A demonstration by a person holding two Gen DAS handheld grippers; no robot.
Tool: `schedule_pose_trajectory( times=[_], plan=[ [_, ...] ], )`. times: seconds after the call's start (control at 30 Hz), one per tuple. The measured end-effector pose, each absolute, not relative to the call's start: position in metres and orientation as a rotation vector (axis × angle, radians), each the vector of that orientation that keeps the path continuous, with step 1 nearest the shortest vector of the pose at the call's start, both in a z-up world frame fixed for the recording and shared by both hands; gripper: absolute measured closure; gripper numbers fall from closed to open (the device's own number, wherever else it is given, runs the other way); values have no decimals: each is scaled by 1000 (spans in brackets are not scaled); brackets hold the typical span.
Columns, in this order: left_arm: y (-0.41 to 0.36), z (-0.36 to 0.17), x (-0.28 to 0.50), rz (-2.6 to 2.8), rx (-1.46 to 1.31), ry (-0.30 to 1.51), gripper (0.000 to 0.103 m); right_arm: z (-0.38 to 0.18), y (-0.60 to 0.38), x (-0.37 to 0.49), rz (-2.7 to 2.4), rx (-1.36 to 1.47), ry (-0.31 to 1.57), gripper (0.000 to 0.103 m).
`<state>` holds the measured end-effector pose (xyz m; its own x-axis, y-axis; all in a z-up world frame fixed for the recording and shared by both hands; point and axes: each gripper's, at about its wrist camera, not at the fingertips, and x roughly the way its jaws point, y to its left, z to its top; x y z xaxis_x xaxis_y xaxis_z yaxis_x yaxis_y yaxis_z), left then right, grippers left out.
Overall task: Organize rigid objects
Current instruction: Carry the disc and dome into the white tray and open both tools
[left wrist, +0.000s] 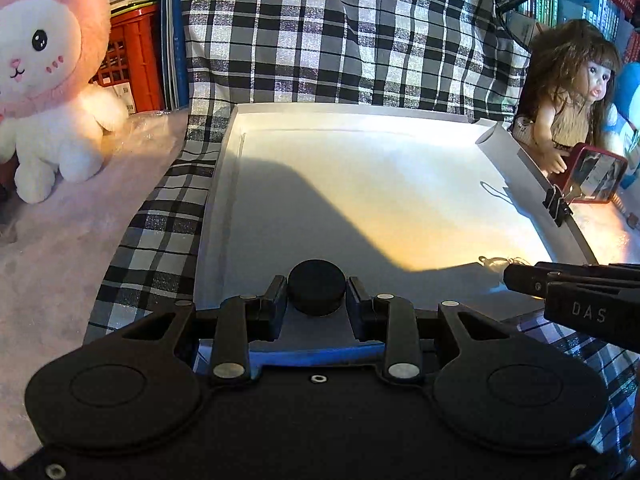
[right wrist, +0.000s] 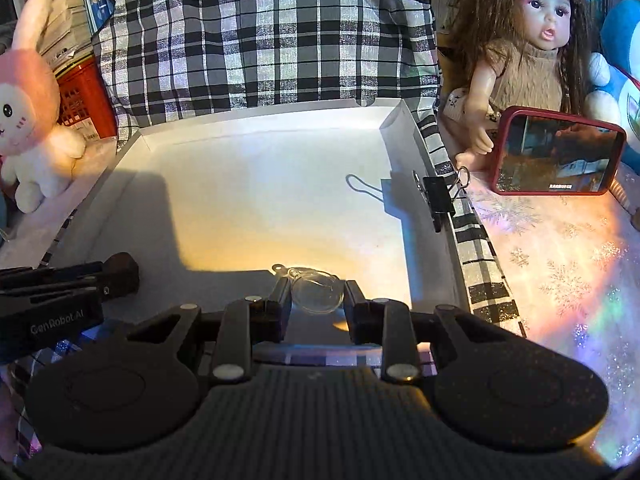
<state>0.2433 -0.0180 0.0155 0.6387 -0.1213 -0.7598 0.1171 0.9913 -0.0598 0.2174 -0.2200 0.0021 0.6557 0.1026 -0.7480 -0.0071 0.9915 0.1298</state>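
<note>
Over the near edge of the white tray [left wrist: 400, 168], left gripper [left wrist: 317, 295] clamps a black puck [left wrist: 317, 293], right gripper [right wrist: 317, 295] pinches a clear round case [right wrist: 318, 294], side by side.

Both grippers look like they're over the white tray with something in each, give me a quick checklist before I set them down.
1. Left gripper holds the black round puck, jaws against both its sides: ok.
2. Right gripper holds the clear round plastic case between its jaws: ok.
3. Both loads are over the shallow white cardboard tray, near its front edge: ok.
4. Tray floor ahead of both loads is bare: ok.
5. The two grippers are apart, not touching: ok.
6. Black binder clip on the tray's right wall is away from the right gripper: ok.
7. Whether either load already touches the tray floor: cannot tell.
</note>
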Motion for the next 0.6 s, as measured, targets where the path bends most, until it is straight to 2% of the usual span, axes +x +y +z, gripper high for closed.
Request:
schedule_pose_trajectory(
  times=[0.3, 0.4, 0.43, 0.47, 0.6],
  plan=[
    [-23, 14, 242, -127, 27, 849, 72, 2, -222, 216, 71, 110, 850, 70],
    [-21, 16, 242, -121, 5, 847, 71, 5, -222, 214, 83, 116, 837, 65],
    [-21, 17, 241, -118, 3, 847, 69, 7, -222, 212, 91, 120, 830, 61],
    [-20, 18, 239, -116, 4, 844, 62, 8, -221, 211, 92, 120, 824, 52],
    [-18, 26, 225, -123, 22, 815, 53, 18, -221, 196, 106, 97, 777, 46]
  ],
)
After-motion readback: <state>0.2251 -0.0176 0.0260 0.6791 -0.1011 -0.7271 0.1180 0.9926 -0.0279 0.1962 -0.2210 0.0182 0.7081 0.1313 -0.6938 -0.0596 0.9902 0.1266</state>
